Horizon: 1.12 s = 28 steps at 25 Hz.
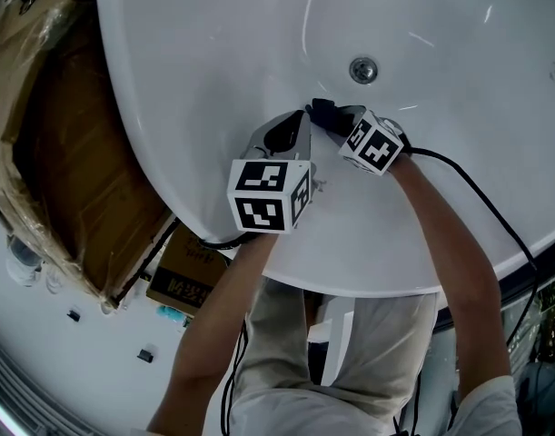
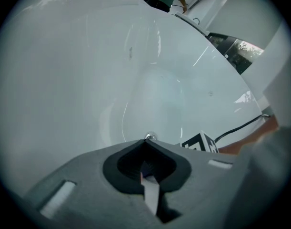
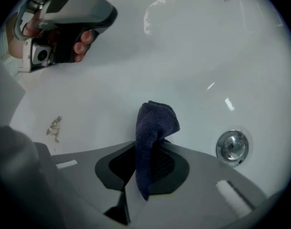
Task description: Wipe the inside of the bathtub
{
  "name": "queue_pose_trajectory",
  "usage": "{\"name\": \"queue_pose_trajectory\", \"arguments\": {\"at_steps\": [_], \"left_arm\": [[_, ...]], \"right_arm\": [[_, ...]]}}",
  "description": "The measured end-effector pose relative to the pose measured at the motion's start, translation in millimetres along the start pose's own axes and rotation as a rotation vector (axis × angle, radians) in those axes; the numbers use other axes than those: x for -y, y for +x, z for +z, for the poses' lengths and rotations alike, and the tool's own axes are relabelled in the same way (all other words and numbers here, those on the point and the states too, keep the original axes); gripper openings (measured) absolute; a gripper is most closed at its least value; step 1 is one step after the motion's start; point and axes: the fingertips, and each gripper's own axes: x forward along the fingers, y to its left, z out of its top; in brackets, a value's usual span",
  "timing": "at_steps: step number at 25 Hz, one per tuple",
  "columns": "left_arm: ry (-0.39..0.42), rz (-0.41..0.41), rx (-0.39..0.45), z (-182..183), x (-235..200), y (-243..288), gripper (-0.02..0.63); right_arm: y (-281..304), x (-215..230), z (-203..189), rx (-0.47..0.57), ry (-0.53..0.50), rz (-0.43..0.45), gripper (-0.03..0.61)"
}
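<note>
The right gripper [image 3: 145, 168] is clamped on a dark blue cloth [image 3: 155, 123]. The cloth's long axis runs straight out from the jaws along the gripper's line, and its folded tip curls over toward the drain [image 3: 232, 147]. It sits low inside the tub [image 1: 213, 44], at the floor by the look of it. Just beside it the left gripper [image 2: 146, 168] has its jaws together on nothing, pointing down the length of the basin. Only the right gripper view shows a brownish smudge [image 3: 54, 125] on the white wall (the head view barely hints at it). Only the head view takes in the cable [image 1: 481, 198] along the right forearm. Outside the tub, past the rim, stands cardboard [image 1: 77, 180].
</note>
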Motion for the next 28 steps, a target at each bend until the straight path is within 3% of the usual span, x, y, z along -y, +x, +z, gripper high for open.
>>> {"name": "queue_pose_trajectory", "arguments": {"at_steps": [14, 20, 24, 28], "left_arm": [[-0.024, 0.0, 0.008, 3.7, 1.5, -11.6, -0.002], [-0.02, 0.029, 0.03, 12.0, -7.7, -17.8, -0.003], [-0.01, 0.035, 0.033, 15.4, -11.1, -18.8, -0.003], [-0.011, 0.031, 0.031, 16.5, -12.5, -19.4, -0.003]], "right_arm": [[-35.5, -92.5, 27.4, 0.052, -0.095, 0.129, 0.049], [-53.0, -131.1, 28.2, 0.034, -0.202, 0.194, 0.049], [-59.5, -144.7, 26.6, 0.006, -0.281, 0.192, 0.049], [-71.6, -166.8, 31.8, 0.028, -0.283, 0.249, 0.049]]}}
